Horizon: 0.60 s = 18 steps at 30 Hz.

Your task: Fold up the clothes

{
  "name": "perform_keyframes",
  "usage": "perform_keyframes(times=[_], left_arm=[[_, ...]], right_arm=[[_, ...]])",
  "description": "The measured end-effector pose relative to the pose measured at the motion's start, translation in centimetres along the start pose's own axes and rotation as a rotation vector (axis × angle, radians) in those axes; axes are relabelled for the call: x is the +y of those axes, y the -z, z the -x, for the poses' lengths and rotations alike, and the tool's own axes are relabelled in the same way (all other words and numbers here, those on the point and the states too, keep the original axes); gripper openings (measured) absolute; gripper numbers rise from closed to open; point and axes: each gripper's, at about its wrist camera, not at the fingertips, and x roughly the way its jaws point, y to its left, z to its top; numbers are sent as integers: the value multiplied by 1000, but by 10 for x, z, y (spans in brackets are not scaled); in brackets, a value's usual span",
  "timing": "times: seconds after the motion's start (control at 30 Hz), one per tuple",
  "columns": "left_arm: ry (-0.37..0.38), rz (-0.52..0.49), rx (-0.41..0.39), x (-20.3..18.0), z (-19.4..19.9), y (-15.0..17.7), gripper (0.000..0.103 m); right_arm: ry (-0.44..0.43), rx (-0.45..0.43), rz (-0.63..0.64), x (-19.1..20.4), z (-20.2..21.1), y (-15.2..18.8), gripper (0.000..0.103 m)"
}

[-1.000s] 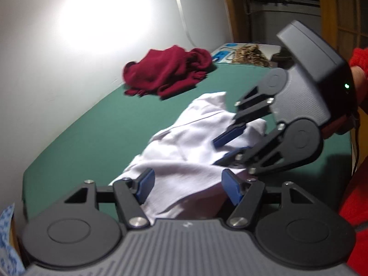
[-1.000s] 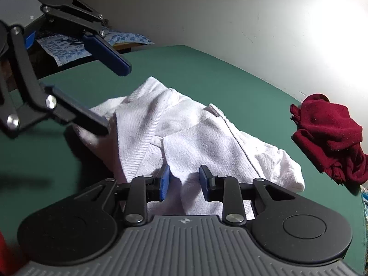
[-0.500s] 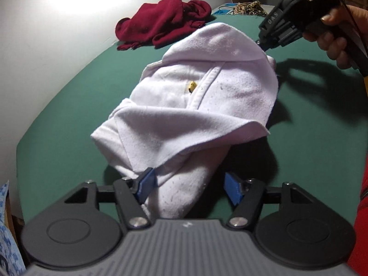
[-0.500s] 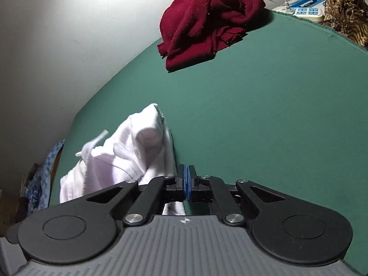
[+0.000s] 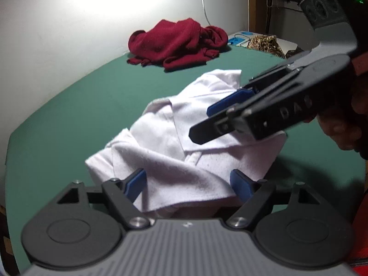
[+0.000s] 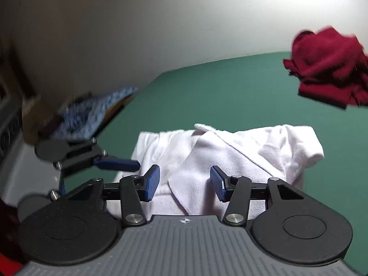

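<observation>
A crumpled white garment (image 5: pixel 174 142) lies on the green table (image 5: pixel 87 105). My left gripper (image 5: pixel 187 182) sits low at the garment's near edge. Its jaws are opening wide, with cloth lying between the blue pads, which do not press on it. My right gripper (image 5: pixel 202 124) reaches in from the right above the garment's middle. In the right wrist view the right gripper (image 6: pixel 185 181) hangs over the white garment (image 6: pixel 241 151). Its jaws are opening, with cloth under the gap and nothing pinched. One of the left gripper's fingers (image 6: pixel 117 163) shows at the left.
A bunched dark red garment (image 5: pixel 179 43) lies at the table's far end by the white wall, also visible as the red garment (image 6: pixel 329 69). A brown patterned item (image 5: pixel 264 42) sits beyond the table. Blue patterned cloth (image 6: pixel 92 112) lies off the table's edge. A hand (image 5: pixel 340 128) holds the right gripper.
The right gripper, shut half a second ago and aimed at the red garment, has swung back over the white garment and spread its jaws. The left jaws have widened. The garment lies more bunched.
</observation>
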Motion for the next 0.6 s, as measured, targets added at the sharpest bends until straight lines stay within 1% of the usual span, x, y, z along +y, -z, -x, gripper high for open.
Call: perform_keyframes(times=[0.03,0.07,0.1,0.13,0.17,0.2,0.23,0.27,0.37,0.4,0.43,0.5,0.57,0.6], left_arm=[[5,8,16,0,-3,5,83],[0,-1,22,-1,-4,8,84],[-9,-14,24,-4,-5,11,84],[-17,-27,27,-6,-6,14,84],[-17,-29,28,-6,-6,15,85],[-14,-28,29,-6,-5,15,85],[-12,-26,30,-5,-5,15,85],[-10,-21,30,-4,-4,15,85],[-9,-14,32,-1,-4,18,86],[-8,-15,33,-1,-4,18,87],[-7,-18,36,-1,-4,17,87],[-4,-18,40,-1,-3,17,87],[2,-12,43,1,-1,18,87],[1,-12,48,1,0,18,87]], right_arm=[[39,11,96,9,-4,4,42],[77,18,171,14,-8,10,39],[100,23,208,14,-12,13,31],[99,21,173,8,-12,11,7],[90,15,107,-1,-9,8,2],[61,-3,18,-12,-5,4,2],[11,-32,-97,-25,2,0,2],[-11,-58,-196,-39,9,-2,2],[19,-121,-432,-76,25,1,2],[36,-129,-511,-88,28,4,0],[75,-120,-582,-98,30,11,0],[160,-94,-644,-112,30,23,0],[209,-57,-666,-117,25,33,0],[210,-60,-671,-116,27,35,3]])
